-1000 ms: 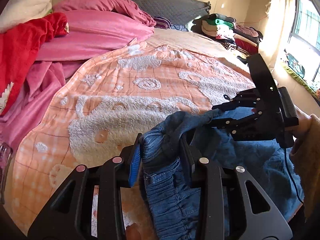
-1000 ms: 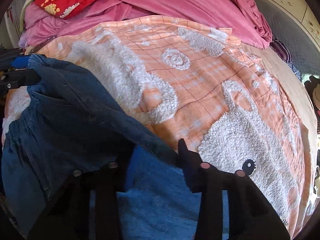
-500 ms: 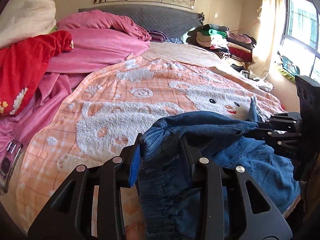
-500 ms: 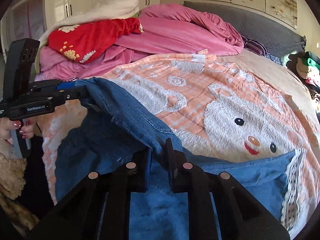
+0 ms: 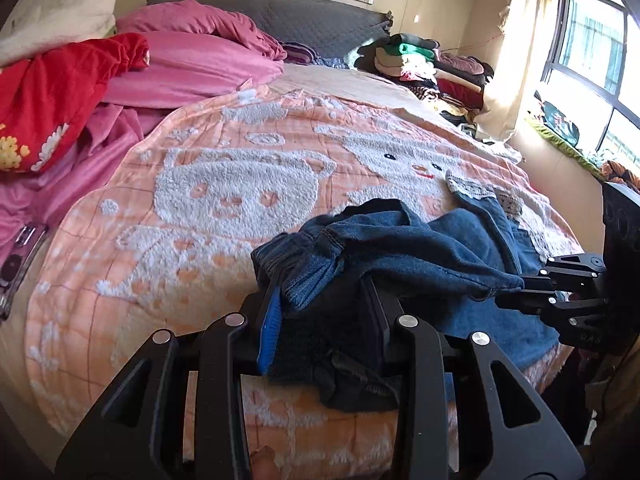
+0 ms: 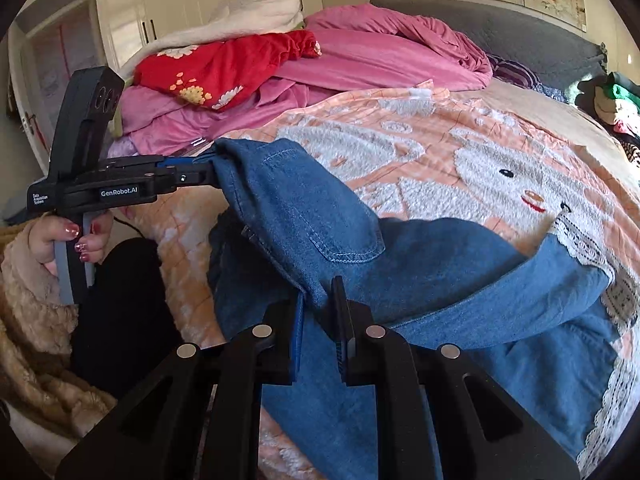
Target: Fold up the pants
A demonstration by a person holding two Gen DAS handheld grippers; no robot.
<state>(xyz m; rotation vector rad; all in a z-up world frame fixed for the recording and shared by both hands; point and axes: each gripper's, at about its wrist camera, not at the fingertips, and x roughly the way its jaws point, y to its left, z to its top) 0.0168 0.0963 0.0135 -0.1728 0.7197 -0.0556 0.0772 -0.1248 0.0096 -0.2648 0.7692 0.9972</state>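
Observation:
The blue denim pants (image 6: pixel 420 280) with white lace hems (image 6: pixel 616 292) lie on the near edge of the bed and are lifted at the waistband. My left gripper (image 5: pixel 320 304) is shut on the bunched elastic waistband (image 5: pixel 316 248); it also shows in the right wrist view (image 6: pixel 208 176). My right gripper (image 6: pixel 318 304) is shut on the other side of the waist edge; it shows in the left wrist view (image 5: pixel 516 284). The denim stretches between the two grippers above the bed.
The bed has an orange blanket with white bears (image 5: pixel 240 192). Pink bedding (image 5: pixel 192 68) and a red garment (image 5: pixel 52 92) lie at the left. A pile of folded clothes (image 5: pixel 424 60) sits by the headboard; a window (image 5: pixel 592 60) is at the right.
Both grippers rose and pulled back with the waistband. The pants lifted and stretched between them, and the lace-hemmed legs now spread on the blanket.

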